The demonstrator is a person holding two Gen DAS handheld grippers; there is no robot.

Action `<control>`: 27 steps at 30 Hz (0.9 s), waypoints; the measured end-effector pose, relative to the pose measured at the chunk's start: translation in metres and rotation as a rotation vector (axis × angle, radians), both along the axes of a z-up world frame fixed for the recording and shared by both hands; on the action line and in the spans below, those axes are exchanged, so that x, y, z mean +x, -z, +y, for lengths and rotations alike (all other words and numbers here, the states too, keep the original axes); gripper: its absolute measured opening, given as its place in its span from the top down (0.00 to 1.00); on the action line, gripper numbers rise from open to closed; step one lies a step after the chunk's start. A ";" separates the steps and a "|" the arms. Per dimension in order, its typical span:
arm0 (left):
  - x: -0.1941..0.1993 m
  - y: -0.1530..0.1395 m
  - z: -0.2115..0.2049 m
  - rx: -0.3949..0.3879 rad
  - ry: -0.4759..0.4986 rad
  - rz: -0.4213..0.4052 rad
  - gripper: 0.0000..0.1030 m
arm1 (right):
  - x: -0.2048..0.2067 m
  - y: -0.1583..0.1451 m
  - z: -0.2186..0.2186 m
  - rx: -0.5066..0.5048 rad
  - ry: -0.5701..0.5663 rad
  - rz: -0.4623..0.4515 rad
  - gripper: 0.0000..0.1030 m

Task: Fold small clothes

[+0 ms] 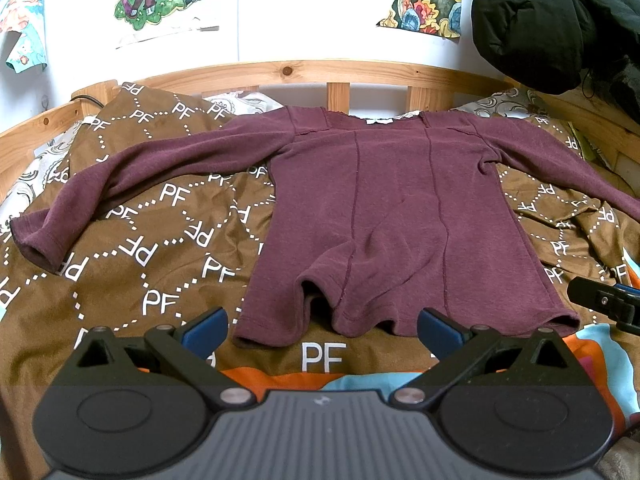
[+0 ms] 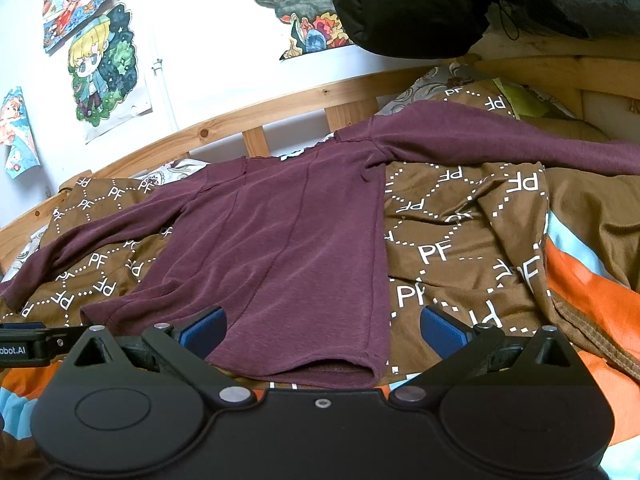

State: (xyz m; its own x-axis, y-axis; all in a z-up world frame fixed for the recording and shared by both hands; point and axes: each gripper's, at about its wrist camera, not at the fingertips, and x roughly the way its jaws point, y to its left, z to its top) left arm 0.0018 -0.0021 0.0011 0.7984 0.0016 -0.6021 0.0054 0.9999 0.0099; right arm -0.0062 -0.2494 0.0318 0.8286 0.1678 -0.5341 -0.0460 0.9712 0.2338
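Maroon shirt right sleeve runs out of frame.

Each gripper, left gripper and right gripper, has a matte black body with two round housings, angled black linkage arms, silver pivot pins, and two fingers faced with blue pads. The left unit's centre plate is ribbed dark grey; the right unit's is smooth black with one small screw. In the right wrist view, white lettering ending "obot.AI" marks the left gripper's black side.
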 end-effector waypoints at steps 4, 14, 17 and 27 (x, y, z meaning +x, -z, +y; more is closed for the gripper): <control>0.000 0.000 0.000 0.000 0.000 0.000 0.00 | 0.000 0.004 -0.002 0.003 0.003 0.001 0.00; 0.000 0.000 0.000 -0.001 0.000 0.000 0.00 | 0.002 0.005 -0.004 0.007 0.005 0.005 0.00; 0.000 0.000 0.000 -0.001 0.000 0.000 0.00 | 0.001 0.005 -0.005 0.008 0.006 0.005 0.00; 0.000 0.000 0.000 -0.001 0.000 0.000 0.00 | 0.001 0.006 -0.006 0.014 0.010 0.011 0.00</control>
State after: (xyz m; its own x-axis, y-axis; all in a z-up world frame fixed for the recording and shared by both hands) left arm 0.0016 -0.0020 0.0012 0.7985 0.0009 -0.6021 0.0058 0.9999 0.0092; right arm -0.0053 -0.2554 0.0260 0.8245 0.1665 -0.5408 -0.0333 0.9683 0.2474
